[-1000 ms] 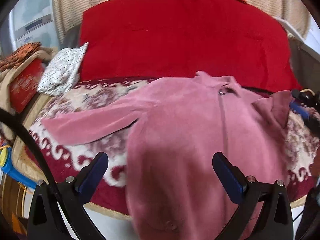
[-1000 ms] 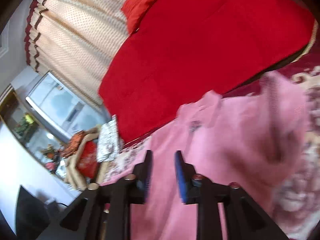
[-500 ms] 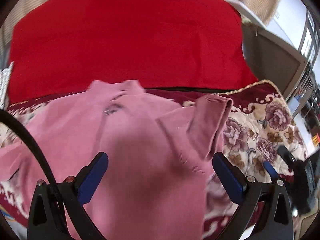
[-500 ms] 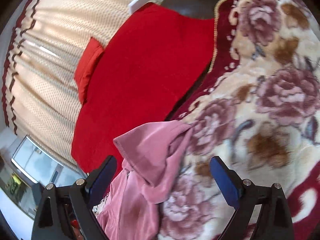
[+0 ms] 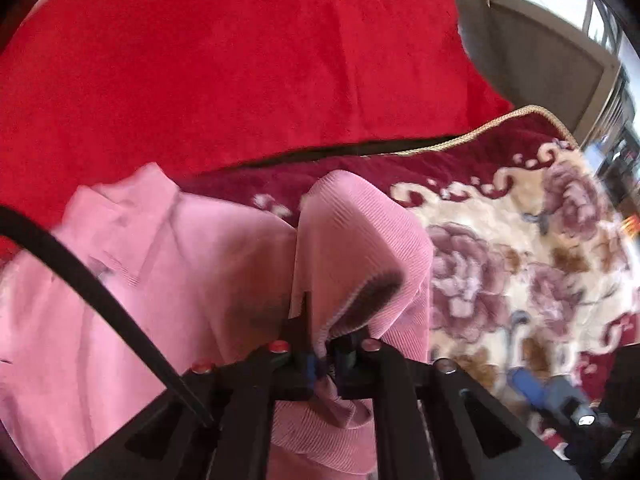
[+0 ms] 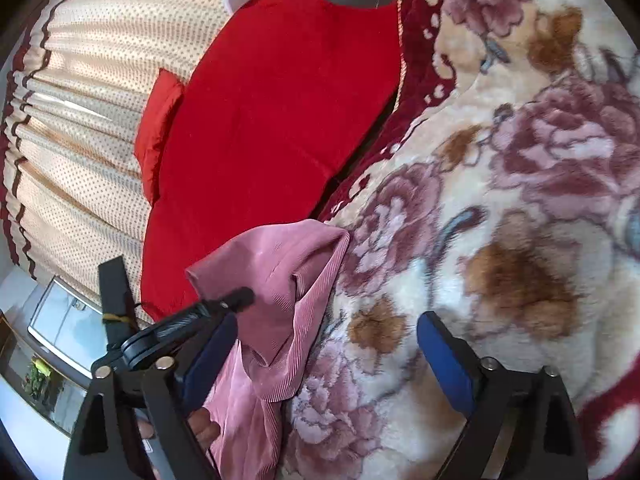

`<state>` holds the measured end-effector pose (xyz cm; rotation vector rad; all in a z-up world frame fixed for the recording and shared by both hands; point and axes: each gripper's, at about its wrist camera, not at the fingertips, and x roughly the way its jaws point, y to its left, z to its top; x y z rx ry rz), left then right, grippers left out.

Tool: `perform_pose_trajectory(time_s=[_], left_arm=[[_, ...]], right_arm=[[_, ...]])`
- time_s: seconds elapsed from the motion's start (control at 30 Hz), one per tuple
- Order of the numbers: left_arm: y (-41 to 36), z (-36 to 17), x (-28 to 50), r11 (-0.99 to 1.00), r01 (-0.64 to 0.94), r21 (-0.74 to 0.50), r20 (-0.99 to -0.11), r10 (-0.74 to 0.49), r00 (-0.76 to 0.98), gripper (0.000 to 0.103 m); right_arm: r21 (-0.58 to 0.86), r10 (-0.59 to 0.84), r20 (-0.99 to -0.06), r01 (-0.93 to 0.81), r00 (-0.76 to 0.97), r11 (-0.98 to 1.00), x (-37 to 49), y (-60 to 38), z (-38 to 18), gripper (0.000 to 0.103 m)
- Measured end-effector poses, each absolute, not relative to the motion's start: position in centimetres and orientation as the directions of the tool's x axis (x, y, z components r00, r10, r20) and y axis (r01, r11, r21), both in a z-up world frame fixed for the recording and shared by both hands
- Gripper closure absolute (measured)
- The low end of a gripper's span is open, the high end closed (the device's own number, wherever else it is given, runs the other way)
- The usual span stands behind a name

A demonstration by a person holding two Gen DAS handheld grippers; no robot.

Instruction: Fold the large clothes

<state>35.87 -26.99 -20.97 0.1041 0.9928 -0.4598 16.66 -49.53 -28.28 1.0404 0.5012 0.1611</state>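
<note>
Since the earlier frames my left claw (image 5: pixel 322 364) has swept across the garment to its far sleeve and its jaws have just been closing; they are now pinched together on the ribbed cuff of that sleeve (image 5: pixel 360 256).

Beyond both claws a red quilt (image 5: pixel 224 60) fills the back of the bed, and behind it in the right wrist view hangs a dotted cream curtain (image 6: pixel 80 128). Under the claws lies the floral blanket (image 5: pixel 520 256), cream with mauve roses and a dark red border, spreading out to the right of my left claw and filling the space between the fingers of my right.

My pink garment (image 5: pixel 168 280) lies on that blanket, its body stretching left of my left claw, collar towards the quilt, while the gripped sleeve stands up in a fold just ahead of the jaws.

My right claw (image 6: pixel 324 356) is spread wide, its jaws having just been closing a little, with only blanket between them. The sleeve sits beside its left blue pad (image 6: pixel 208 356); whether they touch, I cannot tell.
</note>
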Motion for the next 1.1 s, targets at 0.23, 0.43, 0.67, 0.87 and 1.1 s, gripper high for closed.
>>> perform_pose_trajectory(time_s=[0.23, 0.43, 0.67, 0.87, 1.1], left_arm=[[-20.3, -15.7, 33.6, 0.886, 0.438, -0.156, -0.716, -0.407, 0.568, 0.097], [-10.1, -9.7, 31.9, 0.913, 0.406, -0.039, -0.656, -0.330, 0.679, 0.097], [1.4, -10.2, 33.0, 0.948, 0.285, 0.138, -0.722, -0.101, 0.685, 0.051], [11.0, -14.1, 32.8, 0.991, 0.114, 0.067, -0.782, -0.019, 0.623, 0.023], [21.4, -17.4, 27.9, 0.995, -0.085, -0.055, -0.804, 0.006, 0.595, 0.023]], right_arm=[[0.834, 0.393, -0.344, 0.085, 0.853, 0.546, 18.1, -46.6, -26.7, 0.017], [0.795, 0.411, -0.339, 0.023, 0.846, 0.606, 18.2, -43.5, -23.6, 0.017], [0.751, 0.482, -0.357, -0.061, 0.800, 0.657, 20.0, -36.9, -20.5, 0.017], [0.666, 0.529, -0.421, -0.145, 0.737, 0.732, 21.8, -29.9, -18.8, 0.017], [0.591, 0.554, -0.500, -0.205, 0.666, 0.780, 24.6, -23.3, -19.1, 0.017]])
